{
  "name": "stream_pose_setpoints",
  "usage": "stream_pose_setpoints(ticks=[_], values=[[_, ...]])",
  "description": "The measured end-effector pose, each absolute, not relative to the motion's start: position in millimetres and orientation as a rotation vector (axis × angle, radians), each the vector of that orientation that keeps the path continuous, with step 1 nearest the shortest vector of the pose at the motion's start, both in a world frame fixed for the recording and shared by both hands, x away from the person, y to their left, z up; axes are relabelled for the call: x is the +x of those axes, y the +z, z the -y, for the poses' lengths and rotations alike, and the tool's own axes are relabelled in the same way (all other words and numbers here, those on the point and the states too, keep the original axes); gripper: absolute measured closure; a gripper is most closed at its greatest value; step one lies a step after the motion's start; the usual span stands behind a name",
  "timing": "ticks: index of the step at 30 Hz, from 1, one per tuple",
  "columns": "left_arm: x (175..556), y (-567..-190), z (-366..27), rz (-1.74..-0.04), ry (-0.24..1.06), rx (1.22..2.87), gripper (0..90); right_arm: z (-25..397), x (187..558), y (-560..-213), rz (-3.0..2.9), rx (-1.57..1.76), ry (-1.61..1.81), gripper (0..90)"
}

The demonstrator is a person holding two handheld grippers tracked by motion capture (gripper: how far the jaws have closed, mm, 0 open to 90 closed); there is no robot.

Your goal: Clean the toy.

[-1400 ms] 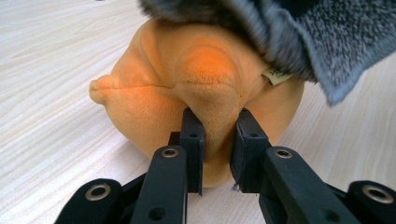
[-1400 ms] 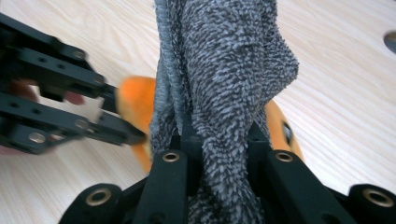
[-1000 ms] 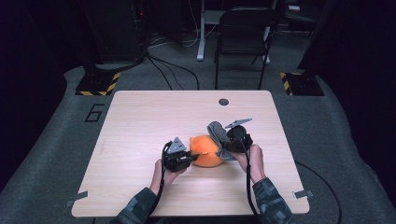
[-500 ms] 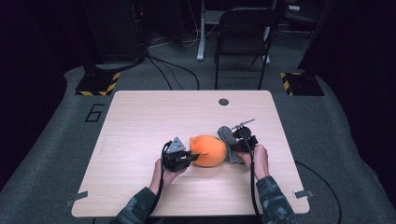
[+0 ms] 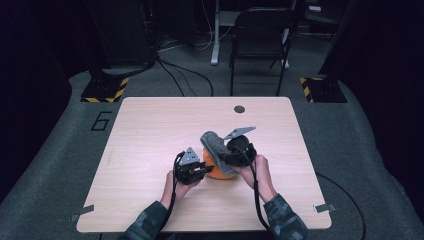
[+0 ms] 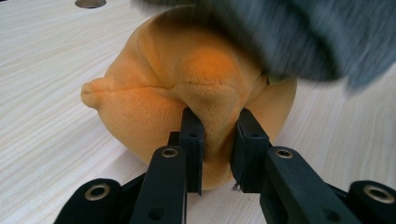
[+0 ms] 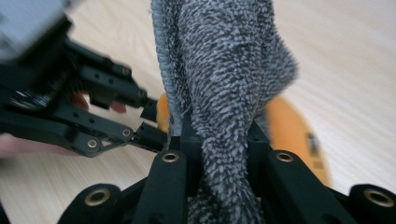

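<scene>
An orange plush toy [image 5: 220, 169] lies on the wooden table [image 5: 150, 130], near its front middle. My left gripper [image 5: 199, 171] is shut on a fold of the orange plush toy [image 6: 187, 88] from its left side. A grey fuzzy cloth [image 5: 216, 145] drapes over the toy's top. My right gripper [image 5: 226, 159] is shut on the grey cloth [image 7: 224, 79], which stands up between its jaws. In the right gripper view the orange toy [image 7: 292, 128] shows behind the cloth and the left gripper [image 7: 147, 119] reaches in from the left.
A round cable hole [image 5: 239, 109] sits near the table's far edge. A dark chair [image 5: 260, 45] stands beyond the table. Black-and-yellow floor plates [image 5: 105, 90] lie at the far corners. A "6" [image 5: 101, 121] is marked on the floor at left.
The right gripper has carried the grey cloth leftward, from the toy's right side back over its top. The left gripper keeps its hold on the toy.
</scene>
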State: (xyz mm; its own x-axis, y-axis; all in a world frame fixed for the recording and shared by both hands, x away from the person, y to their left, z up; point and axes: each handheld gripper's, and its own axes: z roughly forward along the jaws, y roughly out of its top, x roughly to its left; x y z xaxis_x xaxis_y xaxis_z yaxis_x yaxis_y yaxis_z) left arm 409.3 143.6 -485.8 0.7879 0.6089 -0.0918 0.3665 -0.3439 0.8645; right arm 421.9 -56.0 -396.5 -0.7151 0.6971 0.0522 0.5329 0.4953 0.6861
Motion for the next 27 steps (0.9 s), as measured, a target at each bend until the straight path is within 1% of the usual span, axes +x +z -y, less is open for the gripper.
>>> stream_pose_setpoints(ticks=[2,8,27], values=[[410,-487,-145,-0.738,0.284,1.979,76.3,49,423,-407,-2.525,1.031,1.019,76.0],[409,-487,-143,-0.733,0.293,1.983,76.4,52,424,-408,-2.502,1.025,0.957,76.2],[410,-488,-144,-0.735,0.288,1.974,76.3,97,448,-421,-2.431,1.221,0.87,76.2]])
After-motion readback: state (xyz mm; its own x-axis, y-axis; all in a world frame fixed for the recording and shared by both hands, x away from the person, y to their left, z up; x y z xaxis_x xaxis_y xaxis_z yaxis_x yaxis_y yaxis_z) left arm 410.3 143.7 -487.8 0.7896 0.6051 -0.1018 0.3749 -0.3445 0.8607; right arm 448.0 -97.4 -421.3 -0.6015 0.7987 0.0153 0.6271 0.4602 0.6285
